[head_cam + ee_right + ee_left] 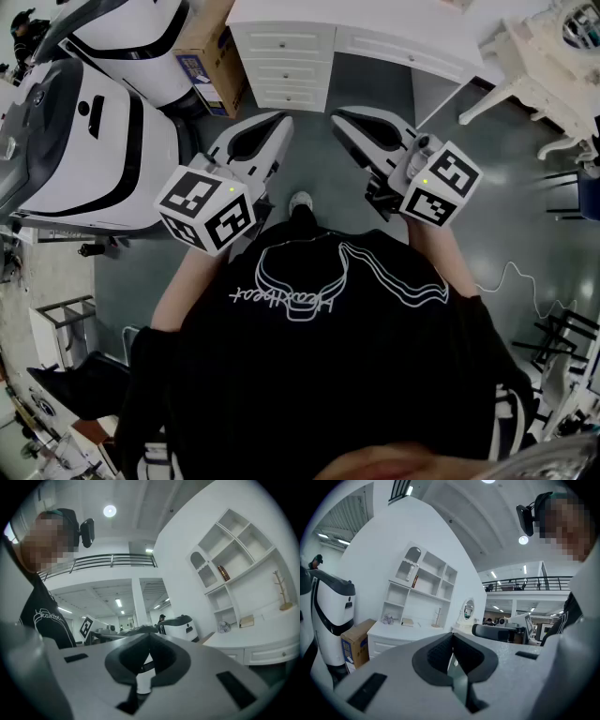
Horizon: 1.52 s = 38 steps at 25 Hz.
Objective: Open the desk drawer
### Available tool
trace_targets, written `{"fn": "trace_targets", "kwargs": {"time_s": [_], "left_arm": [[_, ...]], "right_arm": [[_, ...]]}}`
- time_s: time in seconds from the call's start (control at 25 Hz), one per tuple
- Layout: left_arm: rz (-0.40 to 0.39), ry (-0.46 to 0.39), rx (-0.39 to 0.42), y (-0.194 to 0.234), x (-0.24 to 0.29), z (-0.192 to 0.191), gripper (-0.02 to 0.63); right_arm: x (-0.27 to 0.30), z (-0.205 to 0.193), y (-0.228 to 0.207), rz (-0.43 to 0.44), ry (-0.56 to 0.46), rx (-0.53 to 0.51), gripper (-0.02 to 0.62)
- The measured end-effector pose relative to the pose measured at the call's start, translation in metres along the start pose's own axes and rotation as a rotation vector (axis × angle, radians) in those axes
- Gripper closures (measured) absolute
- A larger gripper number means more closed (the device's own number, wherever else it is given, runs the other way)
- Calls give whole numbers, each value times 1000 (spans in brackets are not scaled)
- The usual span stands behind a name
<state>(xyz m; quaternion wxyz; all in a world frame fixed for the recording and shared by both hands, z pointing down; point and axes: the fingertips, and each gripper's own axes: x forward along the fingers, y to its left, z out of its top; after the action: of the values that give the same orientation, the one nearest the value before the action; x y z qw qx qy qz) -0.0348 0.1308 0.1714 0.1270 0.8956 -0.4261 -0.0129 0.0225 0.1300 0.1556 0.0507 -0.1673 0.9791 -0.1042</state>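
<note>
The white desk (394,19) stands ahead of the person, its drawers (289,67) all shut (a stack of them at its left end). Well short of it, the left gripper (279,120) and right gripper (339,116) point level, each with jaws pressed together on nothing.

- The left gripper (452,638) is held level, its two jaws closed tip to tip.
- Beyond it stands a white desk (396,633) with a white shelf unit (421,588) on top.
- A cardboard box (356,644) sits just left of the desk, beside a white-and-black machine (329,616).
- An oval mirror (468,607) stands to the right of the shelves.
- The person's sleeve (581,639) fills the right edge.
</note>
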Motion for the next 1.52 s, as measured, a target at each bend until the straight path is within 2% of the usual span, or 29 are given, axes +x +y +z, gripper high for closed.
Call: {"fn": "trace_targets", "kwargs": {"time_s": [0.32, 0.72, 1.08, 1.32, 1.52], "left_arm": [[-2, -1, -2, -7, -10, -3, 601], [-16, 10, -44, 20, 6, -13, 601], [-42, 45, -103, 76, 57, -18, 601], [-70, 83, -120, 126, 110, -17, 601], [-103, 127, -158, 167, 155, -23, 601]], "right_arm": [[-6, -5, 9, -12, 6, 14, 589], [10, -21, -21, -47, 32, 72, 589], [44, -37, -88, -79, 72, 157, 589], [78, -42, -151, -92, 102, 202, 589], [101, -48, -208, -139, 122, 256, 588]]}}
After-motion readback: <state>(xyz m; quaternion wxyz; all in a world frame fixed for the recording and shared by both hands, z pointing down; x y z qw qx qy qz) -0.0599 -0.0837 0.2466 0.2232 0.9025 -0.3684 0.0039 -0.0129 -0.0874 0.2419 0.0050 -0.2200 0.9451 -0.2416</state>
